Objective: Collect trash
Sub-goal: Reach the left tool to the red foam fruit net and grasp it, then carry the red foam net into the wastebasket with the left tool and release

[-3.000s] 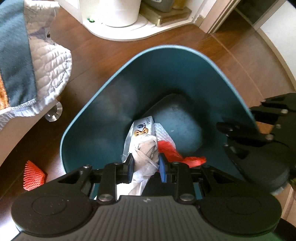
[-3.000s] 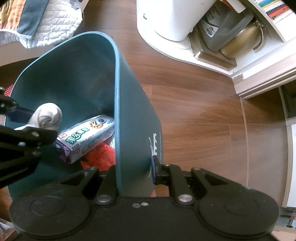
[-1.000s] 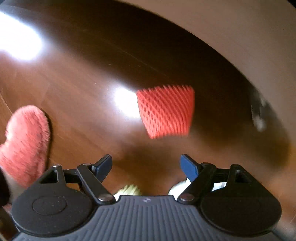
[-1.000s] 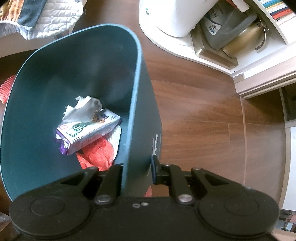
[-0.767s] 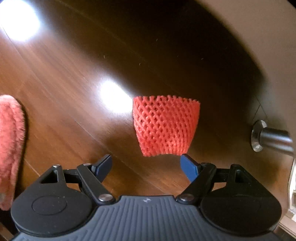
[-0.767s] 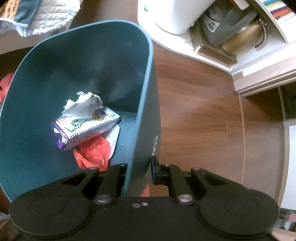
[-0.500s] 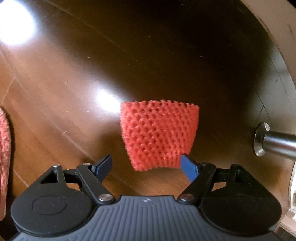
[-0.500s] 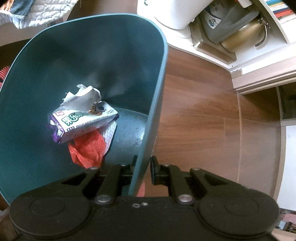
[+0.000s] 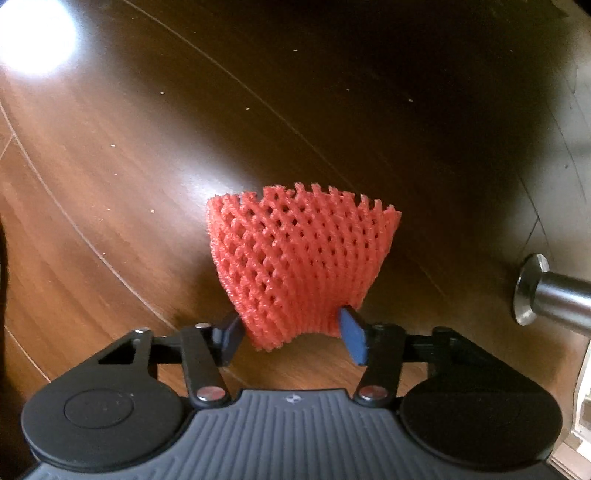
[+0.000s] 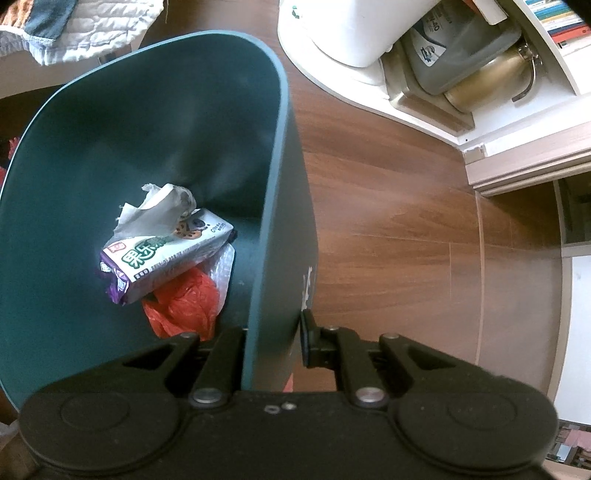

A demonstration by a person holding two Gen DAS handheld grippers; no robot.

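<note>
A red foam fruit net [image 9: 299,258] lies on the dark wooden floor in the left wrist view. My left gripper [image 9: 291,338] is low over it with its jaws closed onto the net's near end, both pads touching it. In the right wrist view my right gripper [image 10: 273,339] is shut on the right wall of a dark teal trash bin [image 10: 275,206]. Inside the bin lie a crumpled tissue [image 10: 159,208], a white and purple snack packet [image 10: 166,254] and a red plastic bag [image 10: 184,306].
A metal furniture foot [image 9: 543,291] stands to the right of the net. In the right wrist view a white appliance [image 10: 354,29] and a shelf with a brass kettle [image 10: 487,81] stand beyond the bin. A quilted blanket [image 10: 85,26] hangs at upper left.
My left gripper has come down onto the red net and its jaws have closed from wide open onto the net's near end. The bin has tilted slightly in my right gripper.
</note>
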